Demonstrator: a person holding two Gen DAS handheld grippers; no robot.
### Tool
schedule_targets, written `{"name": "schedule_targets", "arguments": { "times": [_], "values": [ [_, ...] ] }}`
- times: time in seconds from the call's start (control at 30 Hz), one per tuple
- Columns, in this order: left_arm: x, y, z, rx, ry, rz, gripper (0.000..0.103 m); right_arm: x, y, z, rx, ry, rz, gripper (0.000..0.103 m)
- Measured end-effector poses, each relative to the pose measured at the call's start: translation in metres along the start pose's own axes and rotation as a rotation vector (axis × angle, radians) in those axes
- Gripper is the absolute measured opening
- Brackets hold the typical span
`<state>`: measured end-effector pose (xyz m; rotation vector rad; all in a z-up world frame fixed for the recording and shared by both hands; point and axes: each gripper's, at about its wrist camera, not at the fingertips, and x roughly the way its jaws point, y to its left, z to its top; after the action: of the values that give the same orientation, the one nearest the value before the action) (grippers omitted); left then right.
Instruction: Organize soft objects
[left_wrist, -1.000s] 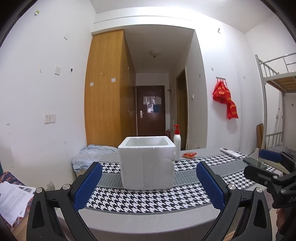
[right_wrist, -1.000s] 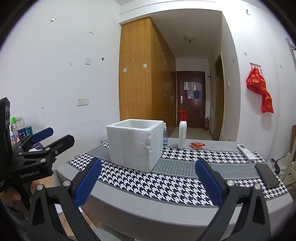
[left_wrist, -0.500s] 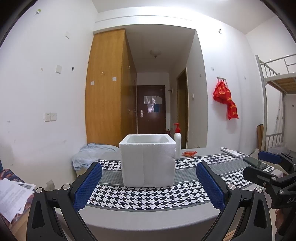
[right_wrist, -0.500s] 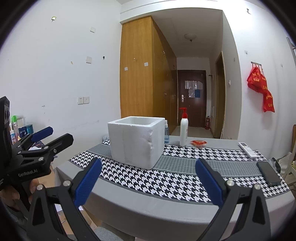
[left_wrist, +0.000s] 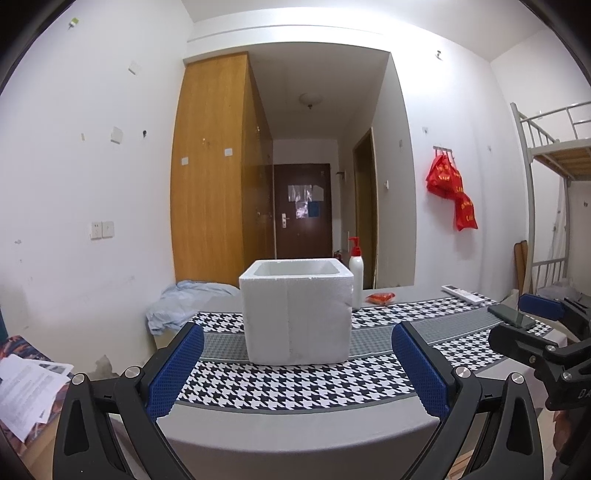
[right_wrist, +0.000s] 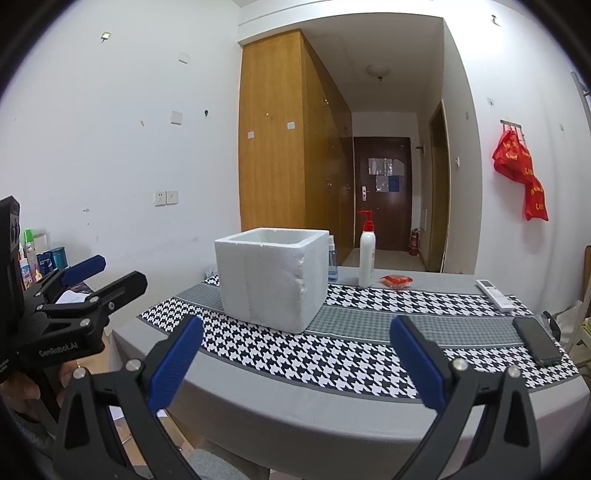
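Note:
A white foam box stands open-topped on the table's houndstooth runner; it also shows in the right wrist view. A crumpled pale blue cloth lies at the table's far left. My left gripper is open and empty, short of the table's near edge, facing the box. My right gripper is open and empty, at the near edge, right of the box. Each gripper shows in the other's view: the right one, the left one.
A white pump bottle, a small blue bottle and a red packet stand behind the box. A remote and a black phone lie at the table's right. Papers lie low left.
Both grippers have tilted down slightly, so the box and table sit a little higher in each view. Both stay open and empty.

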<state>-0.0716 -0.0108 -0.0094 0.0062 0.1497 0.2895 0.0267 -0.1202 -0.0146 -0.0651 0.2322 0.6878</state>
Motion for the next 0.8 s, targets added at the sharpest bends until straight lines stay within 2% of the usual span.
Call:
{"name": "schedule_targets", "arguments": {
  "times": [0.8],
  "values": [
    [0.0061,0.0013,-0.0024,0.006,0.019,0.005,0.102,0.0022,-0.0008,-0.0034,0.001,0.019,-0.007,0.102]
  ]
}}
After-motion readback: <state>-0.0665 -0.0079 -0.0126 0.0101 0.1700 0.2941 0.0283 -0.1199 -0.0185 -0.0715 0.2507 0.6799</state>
